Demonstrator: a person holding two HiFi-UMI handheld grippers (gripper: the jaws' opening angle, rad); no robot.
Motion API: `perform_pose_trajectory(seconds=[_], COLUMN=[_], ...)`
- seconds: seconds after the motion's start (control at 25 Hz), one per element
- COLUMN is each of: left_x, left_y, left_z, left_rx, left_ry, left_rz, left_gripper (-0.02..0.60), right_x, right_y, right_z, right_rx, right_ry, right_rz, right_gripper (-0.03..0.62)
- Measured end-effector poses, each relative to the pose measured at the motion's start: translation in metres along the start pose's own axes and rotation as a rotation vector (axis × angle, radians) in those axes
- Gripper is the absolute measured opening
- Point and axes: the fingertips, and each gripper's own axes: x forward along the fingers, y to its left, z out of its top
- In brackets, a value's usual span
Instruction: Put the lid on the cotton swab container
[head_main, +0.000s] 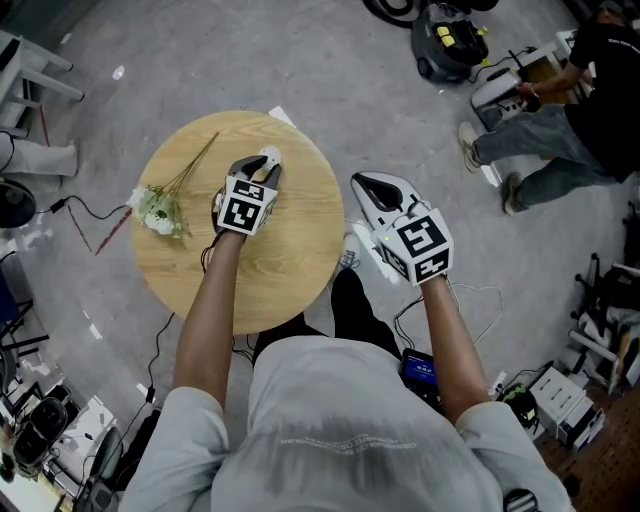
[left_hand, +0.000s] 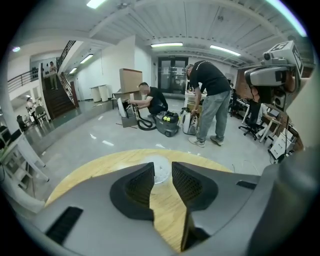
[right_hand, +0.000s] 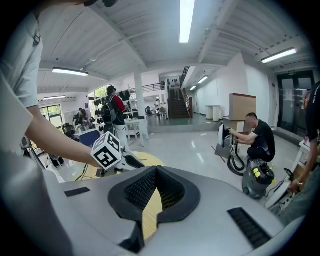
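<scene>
- Only the left gripper view shows the container plainly: a pale disc on the table, between the spread tips of your left tongs, unpinched.
- Overhead, those tongs cover nearly all of it; lid and body can't be told apart.
- Your right tongs are clenched, empty, off to the right of them.

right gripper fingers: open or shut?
Shut. In its own view the right gripper has both fingers meeting at the tips, nothing held between them.
</scene>
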Motion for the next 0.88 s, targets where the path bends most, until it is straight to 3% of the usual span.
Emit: perform_pose_trajectory(seconds=[0.4, 0.6, 0.76, 0.88], left_x=[-0.005, -0.003, -0.031, -0.055], left_y=[0.001, 0.002, 0.015, 0.016], left_z=[0.002, 0.007, 0.033, 0.052], left_rx=[-0.016, -0.103, -0.268, -0.251], left_ry=[-0.005, 0.025, -0.112, -0.171], left_rz=[0.000, -0.056, -0.038, -0.024], left_gripper=[0.124, 0.123, 0.126, 0.106], right_x=[-0.007, -0.019, -0.031, -0.041], right_y=[0.007, 0.001, -0.006, -0.014], right_z=[0.007, 0.029, 0.055, 0.072], right_rx=[-0.014, -0.041, -0.089, -0.100], right_ry=[-0.013, -0.051, -0.088, -0.119], right_rz=[-0.013, -0.035, -0.062, -0.076], right_gripper=[0.026, 0.026, 0.026, 0.026])
